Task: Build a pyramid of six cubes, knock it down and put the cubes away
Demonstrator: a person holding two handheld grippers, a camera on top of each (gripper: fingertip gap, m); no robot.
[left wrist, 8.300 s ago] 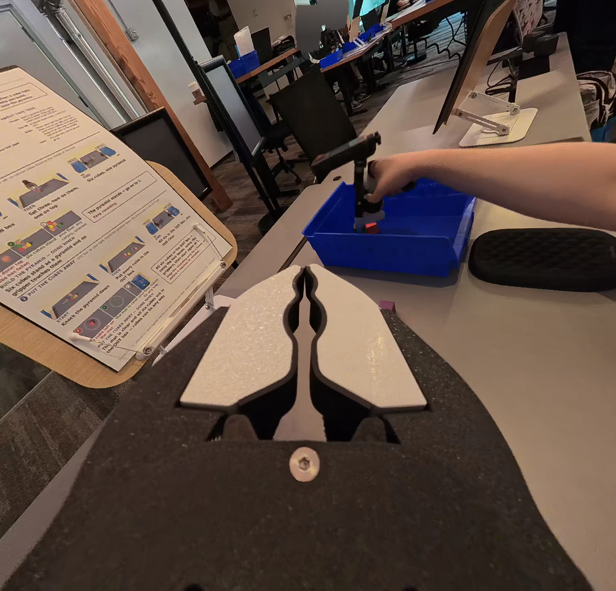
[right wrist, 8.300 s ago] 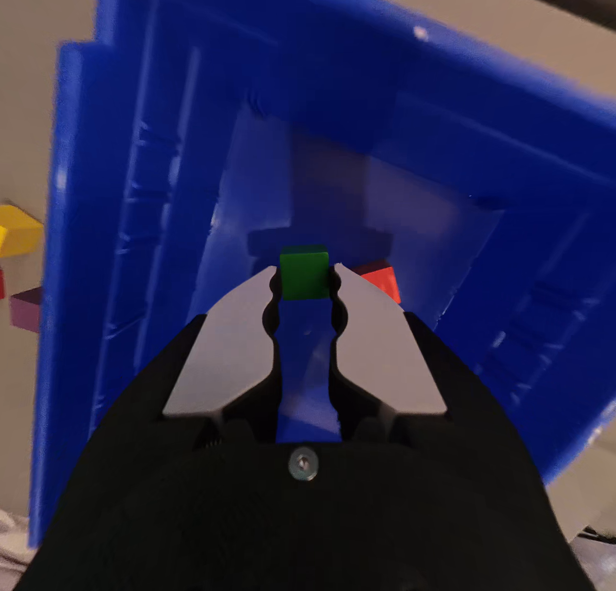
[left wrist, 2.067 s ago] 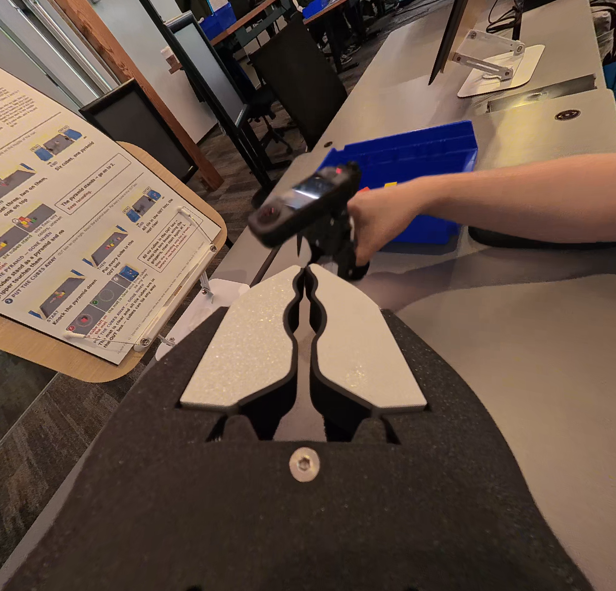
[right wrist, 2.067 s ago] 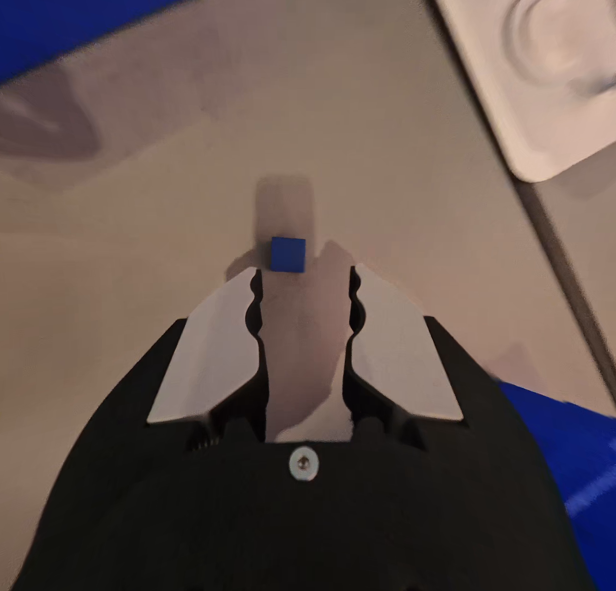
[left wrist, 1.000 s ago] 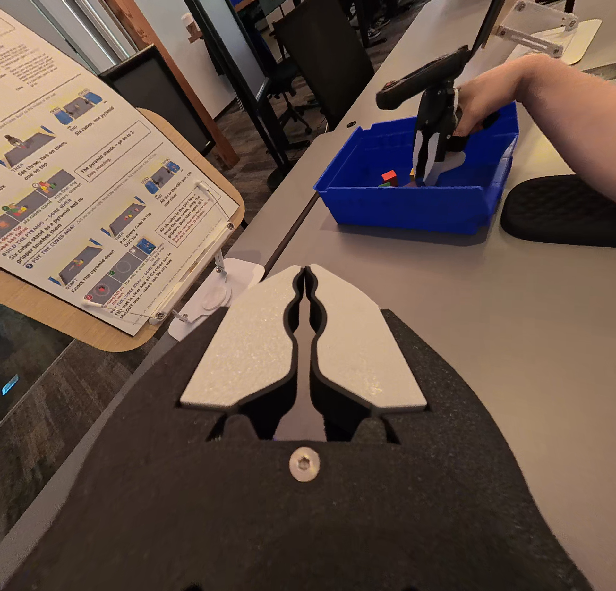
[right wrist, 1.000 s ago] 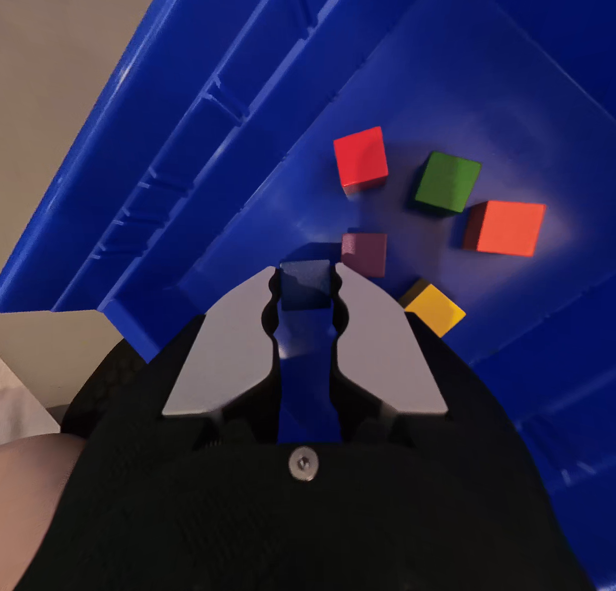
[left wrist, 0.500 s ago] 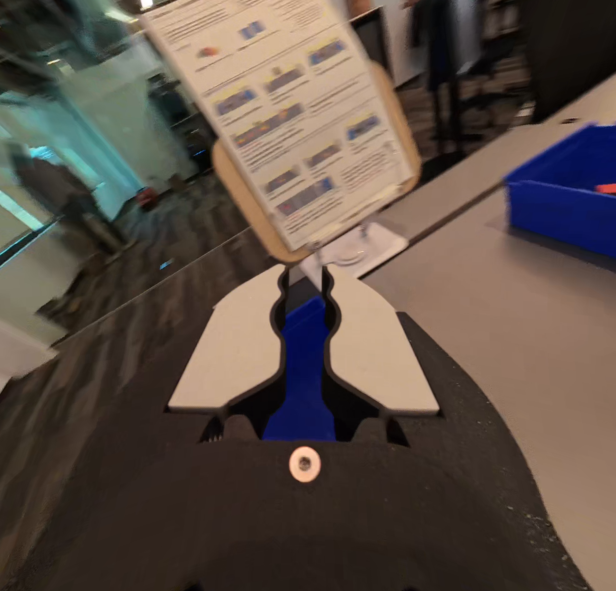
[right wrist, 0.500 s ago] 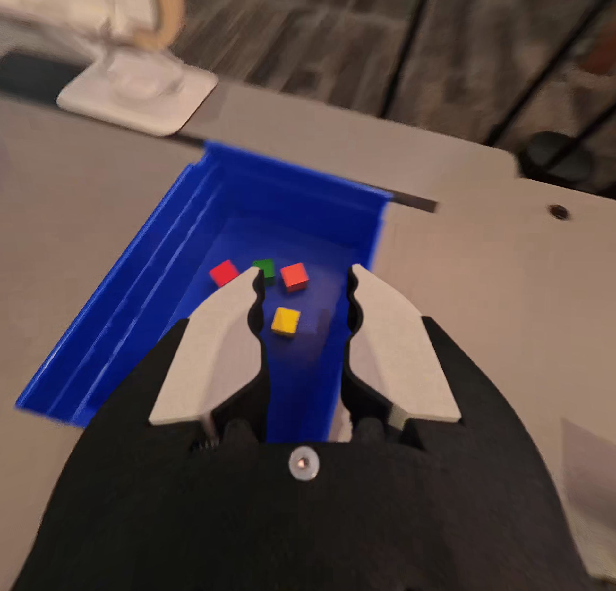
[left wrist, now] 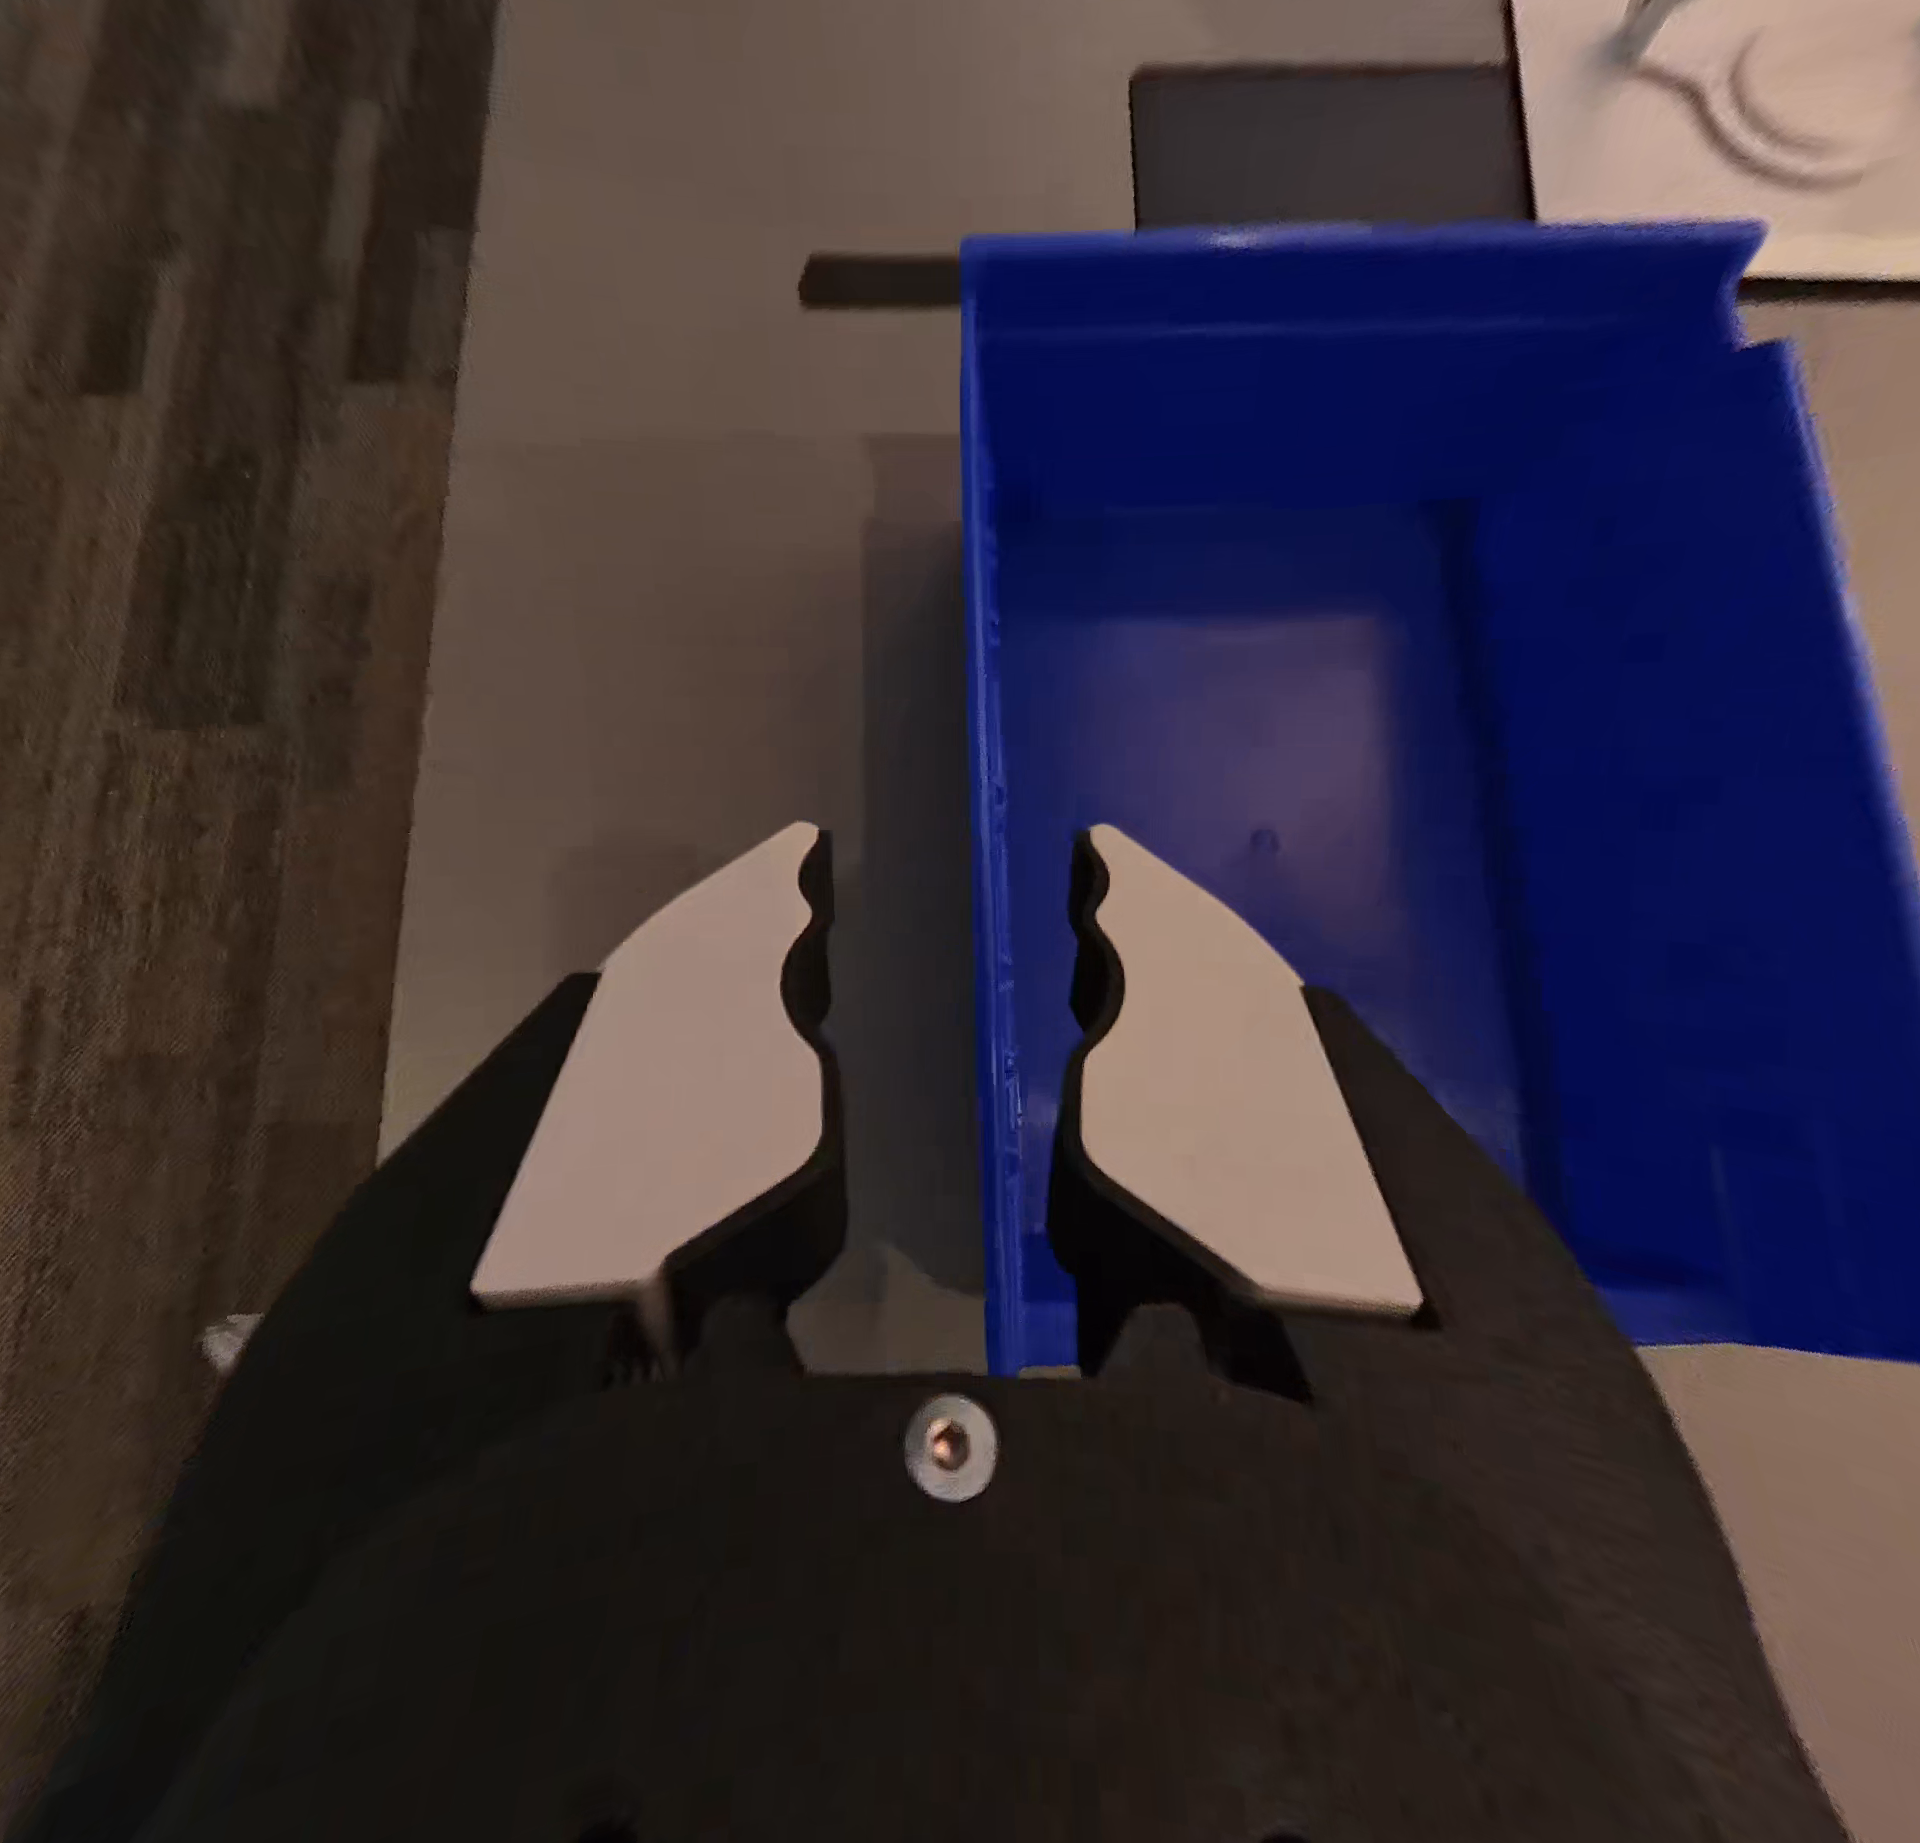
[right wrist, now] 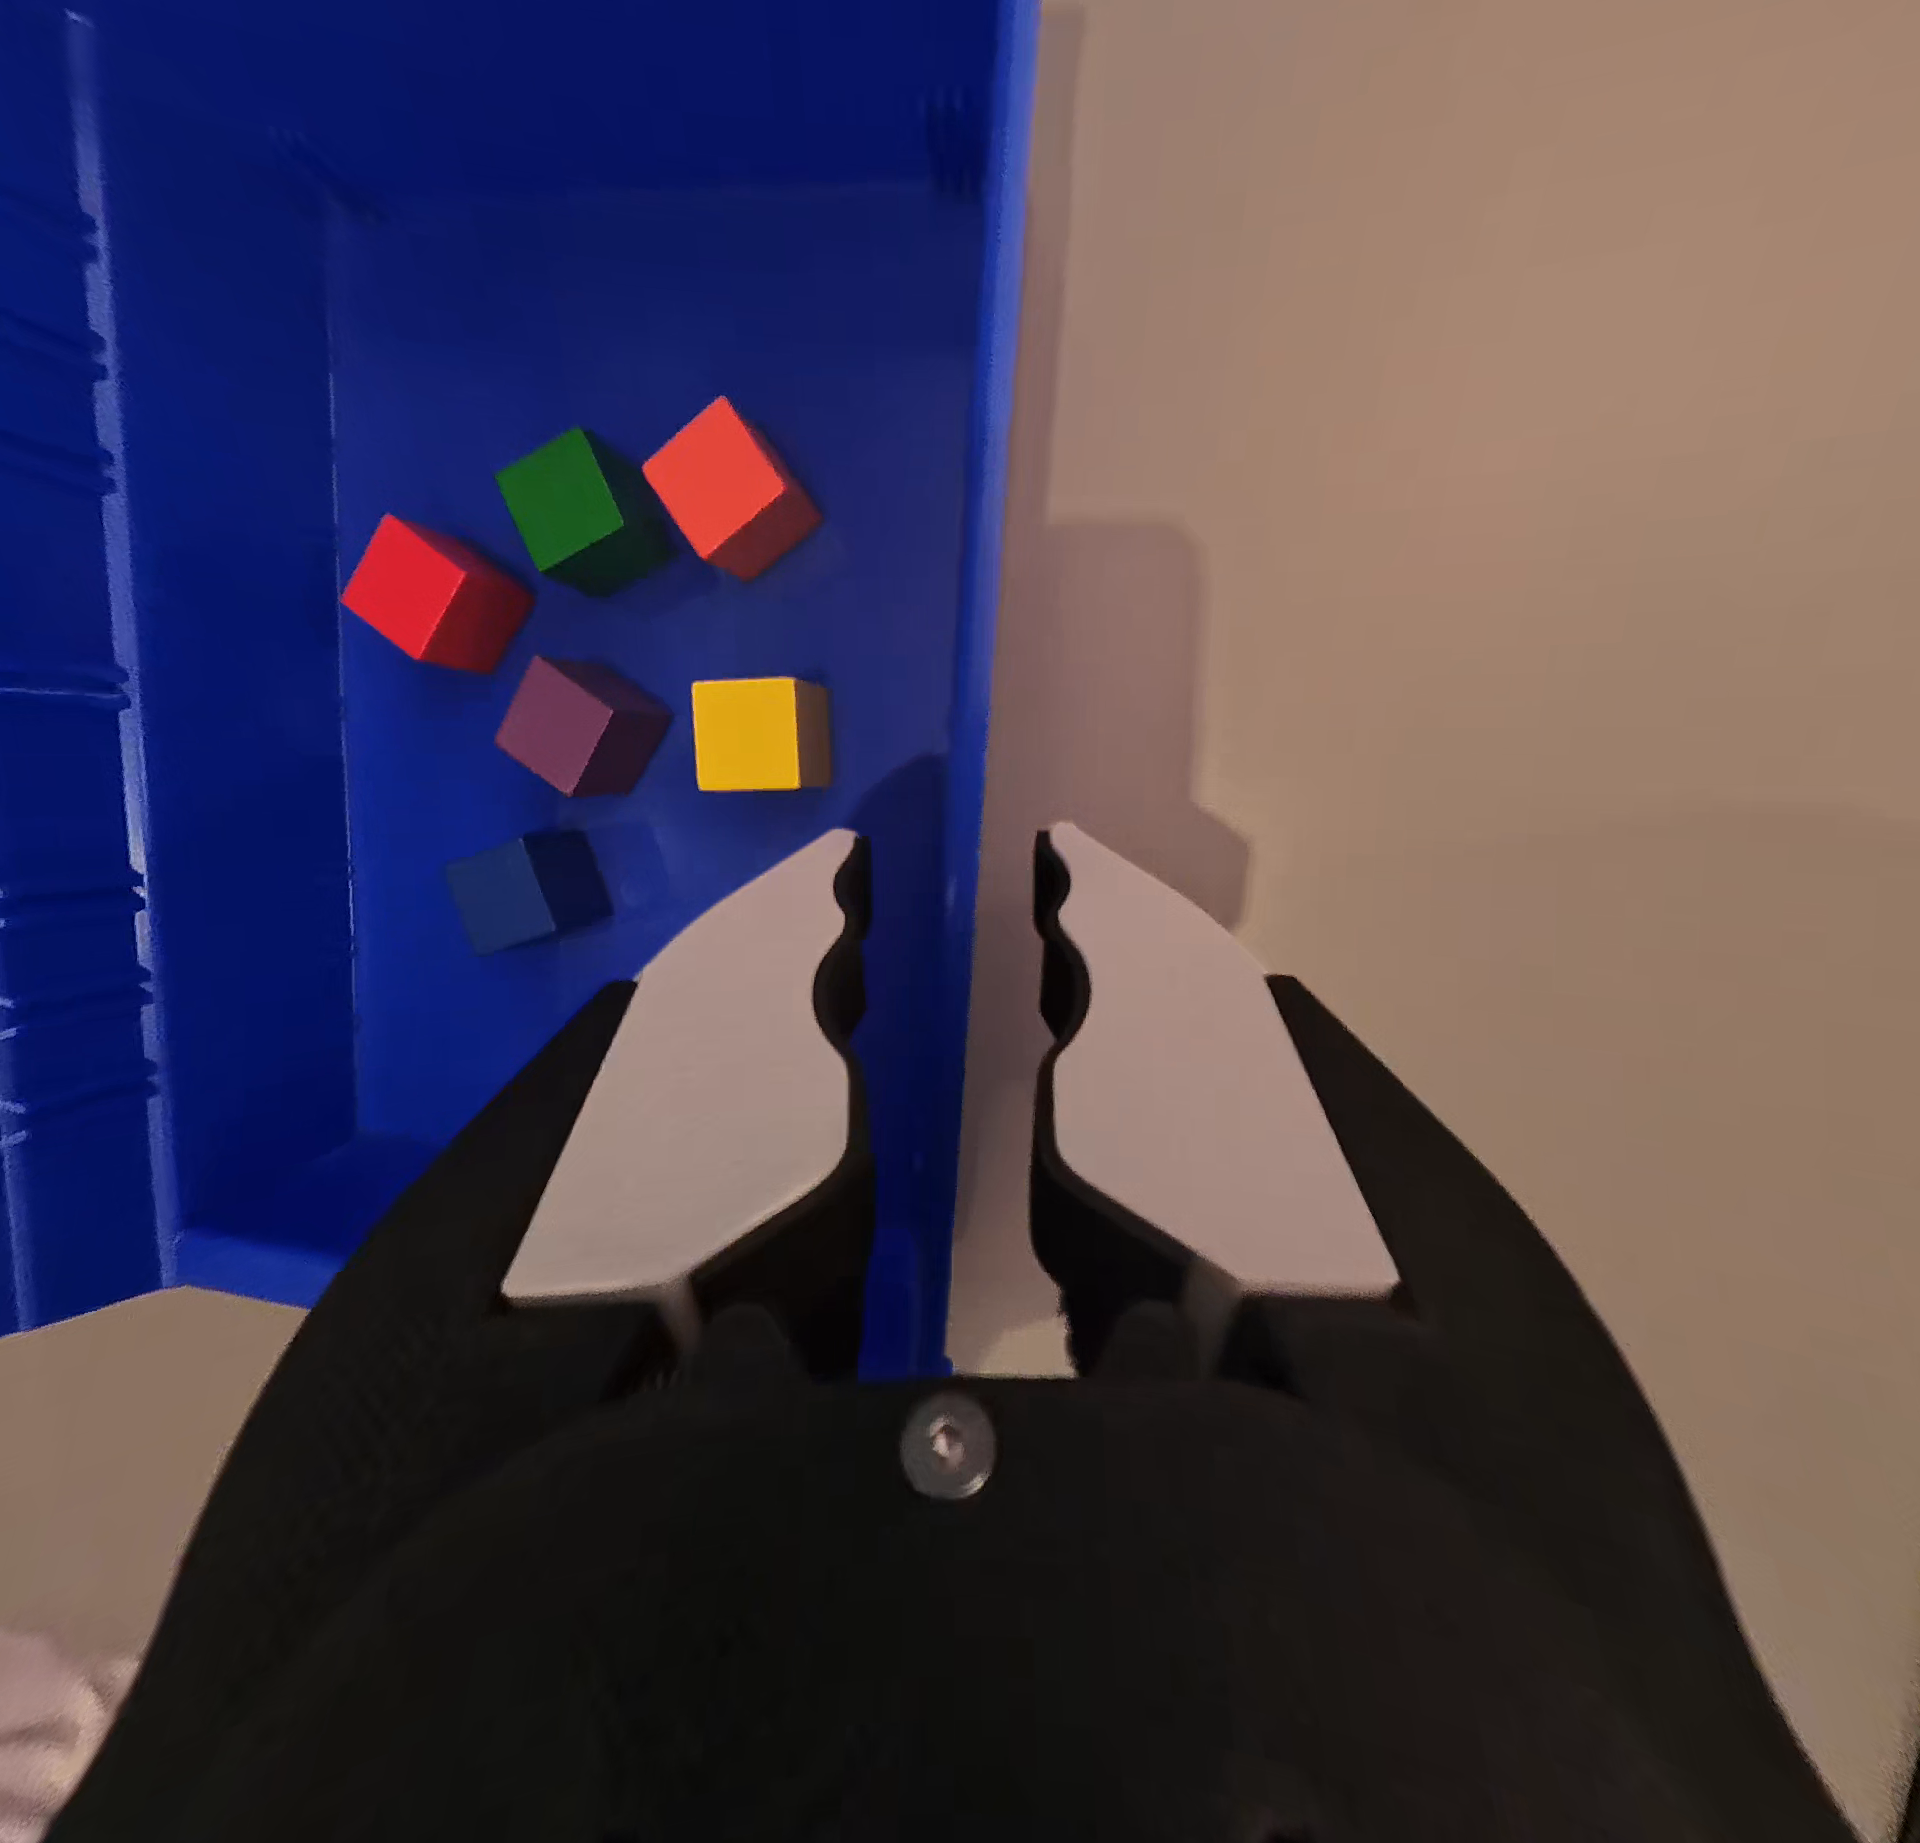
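Observation:
In the right wrist view a blue bin [right wrist: 997,443] holds six cubes: red [right wrist: 421,588], green [right wrist: 566,505], orange [right wrist: 722,479], purple [right wrist: 566,723], yellow [right wrist: 748,733] and blue [right wrist: 509,894]. My right gripper [right wrist: 948,843] is open and empty, its fingers straddling the bin's right wall from above. In the left wrist view a second blue bin [left wrist: 982,754] stands empty. My left gripper [left wrist: 948,843] is open and empty, its fingers straddling that bin's left wall.
The grey table [left wrist: 675,443] ends at its left edge over dark wood floor [left wrist: 187,546]. A white stand base [left wrist: 1714,89] and a dark flat pad [left wrist: 1320,146] lie beyond the empty bin. Bare table [right wrist: 1507,443] lies right of the cube bin.
The right gripper dropped the blue cube into the bin, opened and moved over the bin's right wall. The left gripper swung left, opened and tilted down over the empty bin's left wall.

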